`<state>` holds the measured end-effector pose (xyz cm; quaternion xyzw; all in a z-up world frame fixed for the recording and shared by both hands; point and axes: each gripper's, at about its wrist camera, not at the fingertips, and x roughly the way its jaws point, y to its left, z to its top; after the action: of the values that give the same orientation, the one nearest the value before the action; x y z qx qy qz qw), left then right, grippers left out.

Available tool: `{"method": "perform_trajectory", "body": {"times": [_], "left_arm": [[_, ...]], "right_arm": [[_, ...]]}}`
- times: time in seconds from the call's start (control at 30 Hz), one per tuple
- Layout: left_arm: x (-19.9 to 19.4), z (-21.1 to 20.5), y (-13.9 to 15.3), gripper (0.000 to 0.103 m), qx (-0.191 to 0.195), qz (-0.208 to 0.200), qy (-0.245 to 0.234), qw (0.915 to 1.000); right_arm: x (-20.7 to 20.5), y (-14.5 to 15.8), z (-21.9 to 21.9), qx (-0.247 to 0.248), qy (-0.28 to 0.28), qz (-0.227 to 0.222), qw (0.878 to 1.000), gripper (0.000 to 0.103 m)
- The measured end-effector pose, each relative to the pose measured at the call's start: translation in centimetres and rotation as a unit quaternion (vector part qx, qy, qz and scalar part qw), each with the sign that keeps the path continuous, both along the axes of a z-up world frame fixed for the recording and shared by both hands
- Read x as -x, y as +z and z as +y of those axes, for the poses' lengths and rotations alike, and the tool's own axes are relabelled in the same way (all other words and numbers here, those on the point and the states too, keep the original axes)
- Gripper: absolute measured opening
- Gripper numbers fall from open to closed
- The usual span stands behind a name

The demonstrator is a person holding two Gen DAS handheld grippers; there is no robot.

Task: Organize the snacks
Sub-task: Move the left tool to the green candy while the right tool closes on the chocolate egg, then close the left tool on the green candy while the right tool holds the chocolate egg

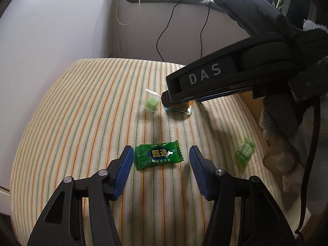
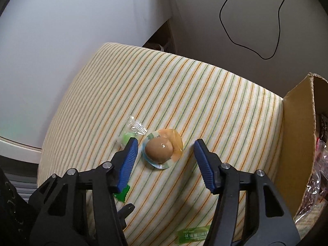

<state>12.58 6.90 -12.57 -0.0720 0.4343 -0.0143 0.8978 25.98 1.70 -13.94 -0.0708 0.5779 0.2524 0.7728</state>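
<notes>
Both grippers poised over snacks on the striped cushion (image 2: 205,86)

The green candy (image 1: 158,155) lies between the left gripper (image 1: 161,160)'s open jaws; the sealed egg snack (image 2: 162,150) sits between the right gripper (image 2: 164,160)'s, untouched. Next each likely must close and carry to the cardboard box (image 2: 297,143). The clear-wrapped green sweet (image 2: 131,133) crowds the right gripper's left finger.

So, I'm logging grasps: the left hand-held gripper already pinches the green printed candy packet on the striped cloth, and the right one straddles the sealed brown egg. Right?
Not quite. In the left wrist view the left hand-held gripper is open around the green printed candy packet, pads clear of it. The right hand-held gripper does straddle the sealed brown egg on the striped cloth.
</notes>
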Motion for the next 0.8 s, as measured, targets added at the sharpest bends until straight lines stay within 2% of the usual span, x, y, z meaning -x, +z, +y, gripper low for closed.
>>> {"method": "perform_trajectory", "body": {"times": [0.07,0.2,0.4,0.47,0.67,0.8], "left_arm": [[0.0,-0.1,-0.1,0.047,-0.007,0.0,0.001,1.0],[0.1,-0.4,0.0,0.035,-0.017,0.001,-0.001,0.9999],[0.3,-0.6,0.0,0.029,-0.023,-0.003,-0.002,0.9997],[0.0,-0.1,0.0,0.018,-0.02,-0.006,0.002,0.9998],[0.1,-0.3,0.0,0.017,-0.022,-0.013,-0.005,0.9997],[0.3,-0.2,0.5,0.009,-0.013,-0.029,-0.003,0.9995]], "right_arm": [[0.1,-0.2,0.3,0.008,0.005,-0.005,1.0,0.055],[0.3,-0.2,0.6,0.016,0.01,-0.013,1.0,0.041],[0.8,-0.2,0.3,0.013,0.011,-0.017,1.0,0.037],[1.0,-0.3,0.2,0.013,0.013,-0.019,1.0,0.036],[0.9,-1.0,-0.3,0.005,0.013,-0.019,1.0,0.034],[1.2,-0.9,-0.5,0.004,0.018,-0.022,1.0,0.033]]}}
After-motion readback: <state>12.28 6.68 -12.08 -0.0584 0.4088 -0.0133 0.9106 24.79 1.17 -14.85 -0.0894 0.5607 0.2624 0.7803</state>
